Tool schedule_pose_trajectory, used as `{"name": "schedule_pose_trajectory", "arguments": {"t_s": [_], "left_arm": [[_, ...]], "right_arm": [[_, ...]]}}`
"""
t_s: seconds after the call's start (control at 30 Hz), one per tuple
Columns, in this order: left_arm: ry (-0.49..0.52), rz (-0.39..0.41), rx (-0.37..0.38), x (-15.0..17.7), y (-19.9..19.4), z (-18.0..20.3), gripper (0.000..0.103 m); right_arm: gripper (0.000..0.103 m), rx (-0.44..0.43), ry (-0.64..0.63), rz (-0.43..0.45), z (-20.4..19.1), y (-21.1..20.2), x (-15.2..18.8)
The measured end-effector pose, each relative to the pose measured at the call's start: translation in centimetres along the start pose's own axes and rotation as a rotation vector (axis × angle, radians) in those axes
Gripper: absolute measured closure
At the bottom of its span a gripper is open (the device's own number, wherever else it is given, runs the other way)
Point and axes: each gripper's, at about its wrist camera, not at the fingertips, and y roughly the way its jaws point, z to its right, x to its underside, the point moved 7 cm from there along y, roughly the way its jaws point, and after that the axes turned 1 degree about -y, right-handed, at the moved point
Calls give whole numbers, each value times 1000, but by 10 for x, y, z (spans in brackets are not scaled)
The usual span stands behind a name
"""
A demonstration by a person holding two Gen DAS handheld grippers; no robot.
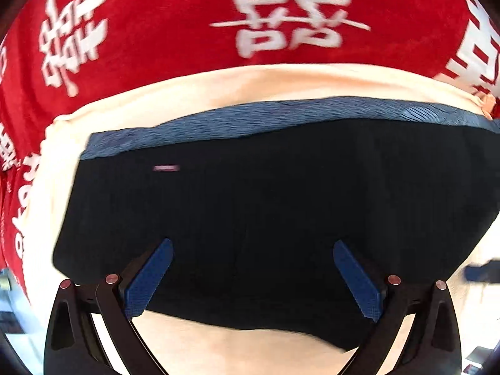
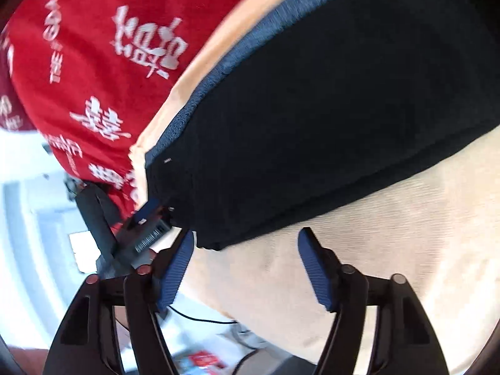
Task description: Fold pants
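The black pants (image 1: 265,193) lie folded into a flat block on a cream cloth (image 1: 250,84), with a blue-grey waistband (image 1: 281,109) along the far edge. My left gripper (image 1: 253,241) hovers over the near half of the block, jaws wide open, nothing between the blue pads (image 1: 150,278). In the right wrist view the pants (image 2: 312,109) fill the upper right. My right gripper (image 2: 247,231) stands open just off their near corner, over the cream cloth (image 2: 390,234), its left fingertip (image 2: 187,240) close beside that corner and holding nothing.
A red blanket (image 1: 156,31) with white characters lies under and beyond the cream cloth. A dark device with a blue pad (image 2: 147,215), apparently the other gripper, sits left of the pants' corner. Past the cloth's edge are a cable (image 2: 203,318) and floor clutter.
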Motion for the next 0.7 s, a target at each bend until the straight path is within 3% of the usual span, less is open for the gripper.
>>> {"name": "schedule_pose_trajectory", "arguments": {"t_s": [0.07,0.27,0.3,0.33,0.43,0.57,0.63,0.7], "left_arm": [[-17,-15,12,0,4,2,0],[-44,-30,47,5,6,4,0],[-50,-36,53,5,7,5,0],[-54,-40,57,5,7,7,0],[-37,-58,57,8,5,4,0],[84,-66,20,41,5,28,0],[66,-38,17,45,4,25,0],[26,-59,43,47,6,20,0]], "right_arm": [[55,-28,40,-1,3,9,1],[58,-98,152,61,9,20,-6],[69,-104,201,62,15,20,-9],[88,-96,222,62,19,16,-10],[92,-81,150,80,2,5,-7],[98,-38,125,108,6,-3,10],[98,-38,145,103,16,2,12],[94,-71,124,113,13,-4,10]]}}
